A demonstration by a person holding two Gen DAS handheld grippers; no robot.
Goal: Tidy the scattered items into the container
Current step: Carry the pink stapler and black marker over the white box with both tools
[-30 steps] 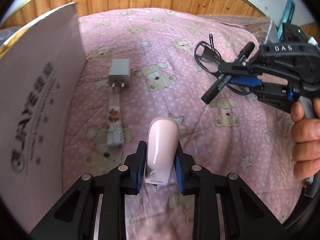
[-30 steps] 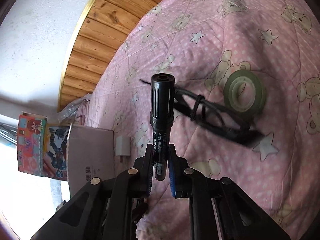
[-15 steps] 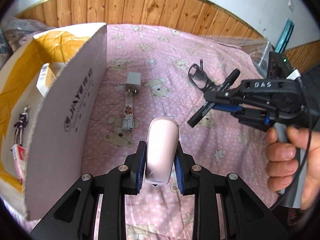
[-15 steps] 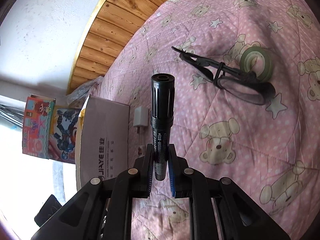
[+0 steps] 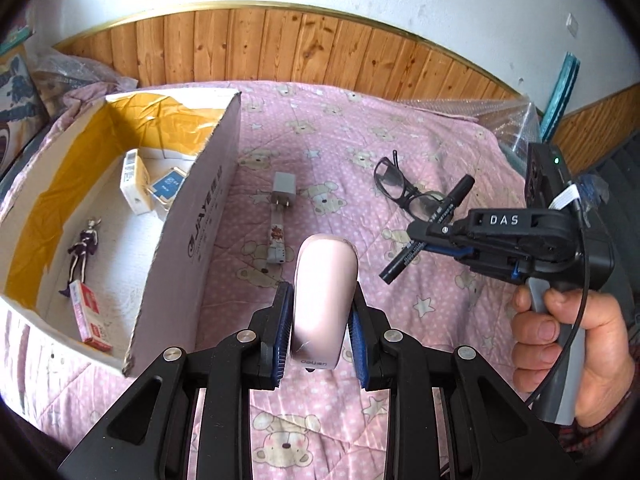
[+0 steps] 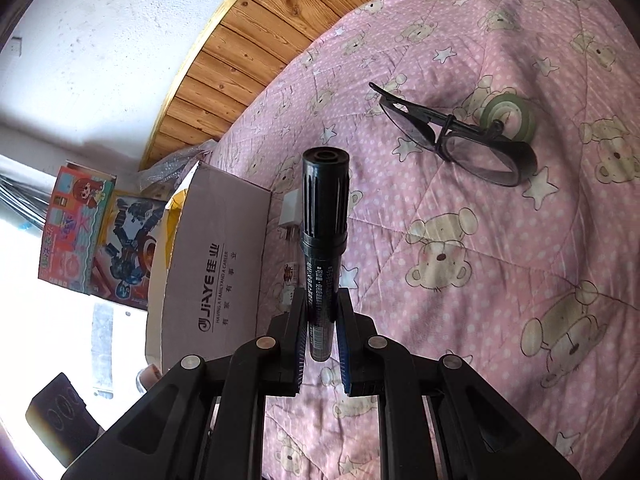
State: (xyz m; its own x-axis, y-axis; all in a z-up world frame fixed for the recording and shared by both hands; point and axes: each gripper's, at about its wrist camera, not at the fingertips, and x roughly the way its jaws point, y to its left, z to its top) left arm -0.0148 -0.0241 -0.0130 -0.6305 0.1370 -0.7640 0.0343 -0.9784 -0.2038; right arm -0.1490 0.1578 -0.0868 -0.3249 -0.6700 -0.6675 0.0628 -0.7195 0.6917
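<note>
My left gripper (image 5: 320,292) is shut on a pale pink rounded case (image 5: 324,292) and holds it above the pink bedspread, just right of the open cardboard box (image 5: 200,216). My right gripper (image 6: 322,304) is shut on a black marker (image 6: 324,216) and holds it in the air; this gripper also shows in the left wrist view (image 5: 420,236) at the right. Black glasses (image 5: 400,188) lie on the bed, also in the right wrist view (image 6: 460,140). A white charger plug (image 5: 284,192) and a small patterned item (image 5: 276,240) lie beside the box.
The box holds a white carton (image 5: 134,188), a blue card (image 5: 168,184), a small figurine (image 5: 82,248) and a red-white packet (image 5: 90,316). A green tape roll (image 6: 510,116) sits behind the glasses. Wood panelling (image 5: 280,48) backs the bed. Toy boxes (image 6: 92,240) stand beyond the cardboard box.
Both grippers have lifted and pulled back with their loads. The box's inside has come into the left wrist view. The glasses and tape now lie farther off in the right wrist view.
</note>
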